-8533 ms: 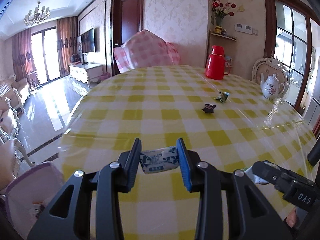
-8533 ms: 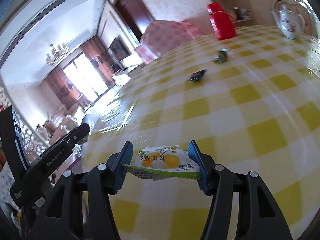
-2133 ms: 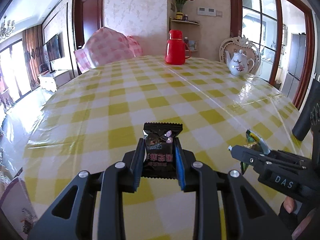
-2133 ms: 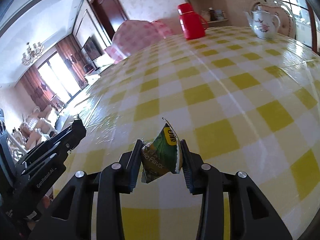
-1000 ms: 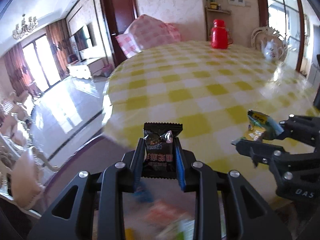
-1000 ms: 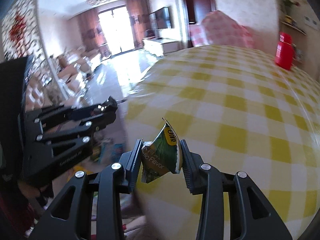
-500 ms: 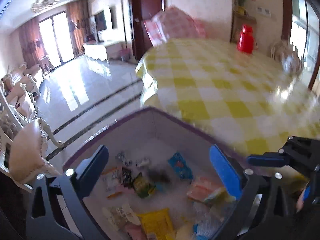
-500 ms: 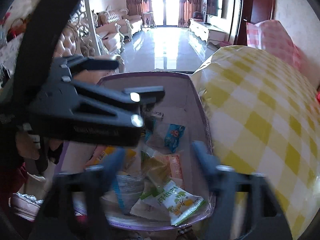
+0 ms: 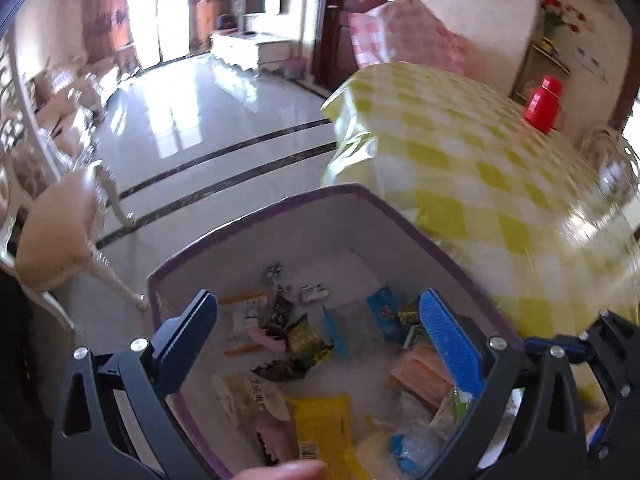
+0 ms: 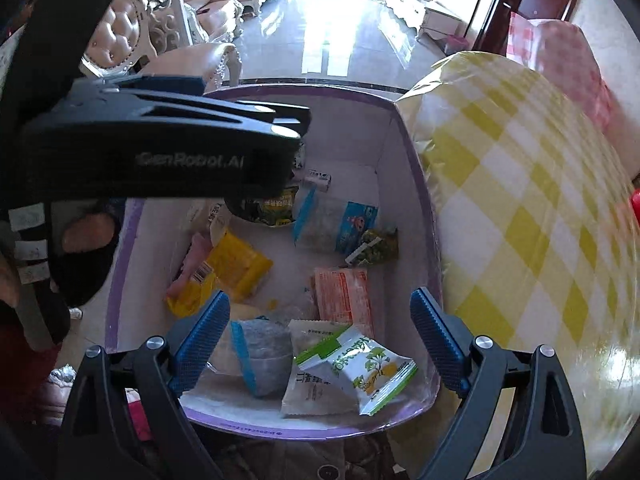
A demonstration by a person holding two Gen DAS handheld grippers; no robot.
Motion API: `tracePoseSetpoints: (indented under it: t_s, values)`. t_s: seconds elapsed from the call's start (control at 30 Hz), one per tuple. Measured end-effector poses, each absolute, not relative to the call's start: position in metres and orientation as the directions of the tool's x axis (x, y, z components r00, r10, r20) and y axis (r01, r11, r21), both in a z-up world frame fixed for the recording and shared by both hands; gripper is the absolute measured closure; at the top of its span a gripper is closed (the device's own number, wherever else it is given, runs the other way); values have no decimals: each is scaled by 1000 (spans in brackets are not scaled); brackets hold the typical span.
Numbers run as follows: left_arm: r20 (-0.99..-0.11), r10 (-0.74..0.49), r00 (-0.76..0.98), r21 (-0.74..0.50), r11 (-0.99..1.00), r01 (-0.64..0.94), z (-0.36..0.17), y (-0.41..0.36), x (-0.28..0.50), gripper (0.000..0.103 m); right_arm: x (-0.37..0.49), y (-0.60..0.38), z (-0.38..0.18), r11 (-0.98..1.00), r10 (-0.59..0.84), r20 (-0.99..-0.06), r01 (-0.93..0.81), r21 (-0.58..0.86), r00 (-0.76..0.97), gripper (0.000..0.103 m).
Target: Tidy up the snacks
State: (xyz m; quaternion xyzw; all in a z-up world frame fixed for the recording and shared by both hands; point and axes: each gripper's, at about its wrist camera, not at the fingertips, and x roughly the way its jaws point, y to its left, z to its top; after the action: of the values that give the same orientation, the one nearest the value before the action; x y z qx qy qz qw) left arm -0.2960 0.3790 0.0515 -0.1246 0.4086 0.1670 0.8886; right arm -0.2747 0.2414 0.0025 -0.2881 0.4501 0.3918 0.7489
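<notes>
A white bin with a purple rim (image 9: 280, 202) (image 10: 420, 184) stands on the floor beside the table and holds several snack packets. The black packet (image 9: 280, 370) lies among them in the left wrist view. The small green packet (image 10: 374, 250) lies near the bin's right wall in the right wrist view. My left gripper (image 9: 324, 332) hangs over the bin, open and empty. My right gripper (image 10: 320, 338) hangs over the bin's near end, open and empty. The left gripper's body (image 10: 160, 152) crosses the right wrist view.
A round table with a yellow checked cloth (image 9: 460, 152) (image 10: 520, 200) stands right of the bin. A red thermos (image 9: 544, 104) stands at its far side. A cream chair (image 9: 60, 232) stands to the left on the tiled floor. A pink checked chair (image 9: 404, 36) is behind the table.
Both grippers carried their packets off the table to the bin, opened and dropped them in. Since half a second ago both stay open over the bin.
</notes>
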Motion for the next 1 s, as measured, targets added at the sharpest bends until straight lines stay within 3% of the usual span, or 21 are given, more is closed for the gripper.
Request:
tracePoseSetpoints:
  t_s: [0.33,1.0]
  values:
    - [-806,212,552,-53,904,-424,33,388,-294,1,-255,236,-9,630,302,-906,-775,-43,296,15]
    - [-828,202,524,-36,912,-409,22,383,-284,1,-251,231,-13,646,296,-906,-762,-43,303,15]
